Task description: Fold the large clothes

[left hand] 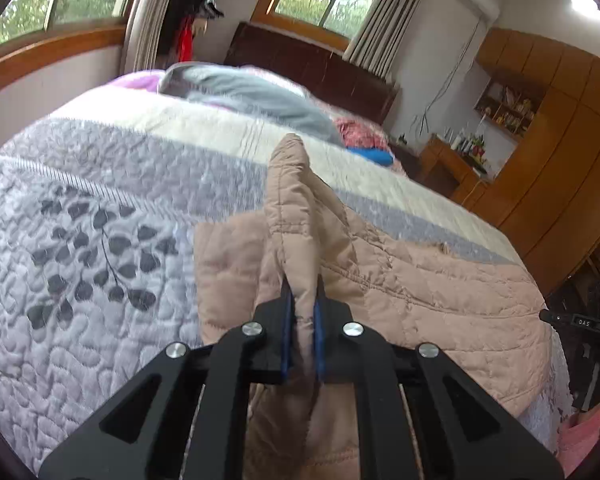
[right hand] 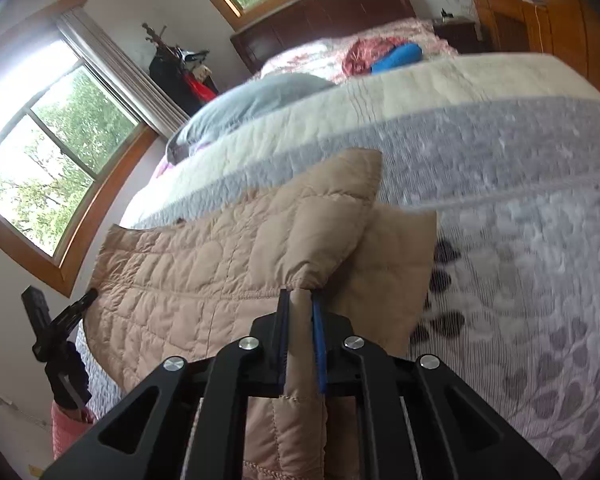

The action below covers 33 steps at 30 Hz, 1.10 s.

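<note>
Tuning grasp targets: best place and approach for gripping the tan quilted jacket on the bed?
Pinch a raised edge fold of the tan quilted jacket, coming in low from the bed's near side. Both the left gripper and right gripper clamp such upstanding ridges; its flat panels offer nothing to pinch.

Quilted bed (left hand: 100, 200), tan jacket (left hand: 440, 300) atop.

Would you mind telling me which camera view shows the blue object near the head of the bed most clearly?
The right wrist view: the blue object lies unobstructed beside red patterned fabric. In the left wrist view only a small part shows, beyond the tan quilted jacket.
</note>
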Each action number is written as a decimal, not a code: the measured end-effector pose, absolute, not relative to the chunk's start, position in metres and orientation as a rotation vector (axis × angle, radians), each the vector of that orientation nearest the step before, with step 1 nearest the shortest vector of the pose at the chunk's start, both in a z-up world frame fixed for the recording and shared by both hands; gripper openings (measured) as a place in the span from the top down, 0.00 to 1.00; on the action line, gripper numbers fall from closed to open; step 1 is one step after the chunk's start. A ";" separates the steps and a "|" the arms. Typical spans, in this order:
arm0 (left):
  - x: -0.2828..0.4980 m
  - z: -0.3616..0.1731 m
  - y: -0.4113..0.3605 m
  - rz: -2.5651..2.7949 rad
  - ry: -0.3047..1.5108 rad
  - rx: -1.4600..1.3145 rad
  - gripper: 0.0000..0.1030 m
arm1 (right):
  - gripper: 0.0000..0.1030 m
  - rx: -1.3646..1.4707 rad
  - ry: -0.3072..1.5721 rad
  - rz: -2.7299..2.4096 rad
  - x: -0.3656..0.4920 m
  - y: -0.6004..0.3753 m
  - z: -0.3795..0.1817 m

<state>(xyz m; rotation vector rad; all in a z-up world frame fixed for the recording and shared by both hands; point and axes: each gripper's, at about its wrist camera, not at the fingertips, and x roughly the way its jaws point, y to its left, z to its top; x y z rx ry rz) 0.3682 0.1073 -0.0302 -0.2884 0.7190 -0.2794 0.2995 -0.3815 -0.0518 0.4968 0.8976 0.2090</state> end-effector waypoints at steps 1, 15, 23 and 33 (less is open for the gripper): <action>0.369 -0.030 0.106 -0.269 0.717 -0.270 0.92 | 0.90 0.488 0.896 0.194 0.303 -0.381 -0.051; 0.422 -0.095 0.109 -0.271 0.929 -0.333 0.87 | 0.88 0.695 1.022 0.197 0.332 -0.407 -0.127; 0.374 -0.040 0.133 -0.208 0.826 -0.346 0.74 | 0.72 0.513 0.925 0.114 0.279 -0.392 -0.064; 0.300 -0.036 0.048 -0.349 0.834 -0.081 0.74 | 0.72 0.310 0.979 0.273 0.230 -0.294 -0.051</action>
